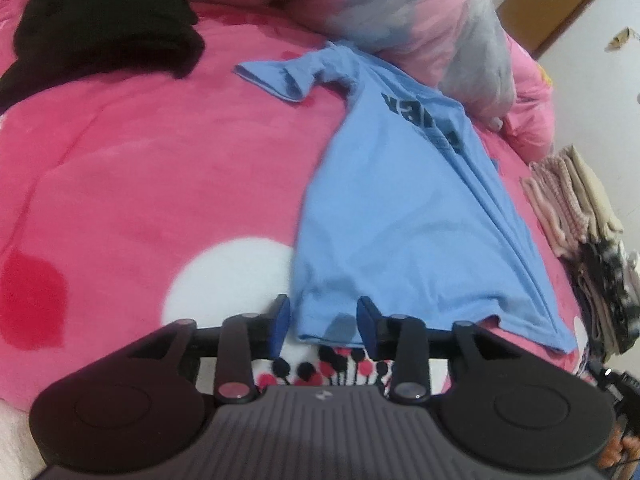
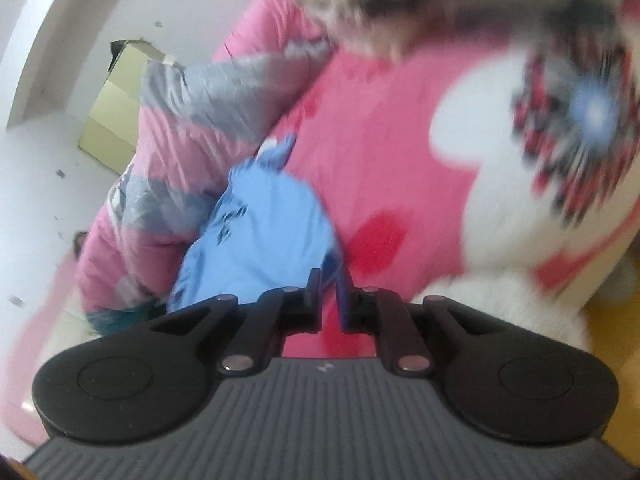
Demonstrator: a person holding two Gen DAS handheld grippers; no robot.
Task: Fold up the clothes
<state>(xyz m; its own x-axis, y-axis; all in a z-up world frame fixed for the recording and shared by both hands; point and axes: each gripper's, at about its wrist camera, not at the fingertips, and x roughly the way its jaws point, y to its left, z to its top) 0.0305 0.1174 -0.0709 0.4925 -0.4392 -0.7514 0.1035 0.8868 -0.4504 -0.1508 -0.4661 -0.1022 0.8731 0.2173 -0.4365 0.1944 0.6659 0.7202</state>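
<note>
Left wrist view: the blue T-shirt [image 1: 400, 208] lies on the bed [image 1: 140, 168], narrowed along its length, with 1 sleeve stretched toward the black clothes [image 1: 100, 28] and the printed letters near the pink-grey quilt [image 1: 400, 12].

Left tongs [image 1: 322, 320]: spread apart, low over the bed, with the hem of the shirt between the 2 fingers; I cannot tell if they touch the cloth.

Right tongs [image 2: 330, 292]: the fingers stand nearly together; a bit of blue sits at their tips, but the blur hides whether they pinch the shirt or only pass in front of it.

Right wrist view: very blurred and tilted, looking across the bed toward the quilt, so this hand seems to be in motion.

Risk 1: if the left tongs close on only 1 layer of the hem, the fold may open and the shirt may twist.

Risk 2: a fast pull by the right hand could drag the shirt into the quilt or wrinkle it.

Folded pile [image 1: 576, 200]: at the bed edge, well apart from the shirt.
</note>
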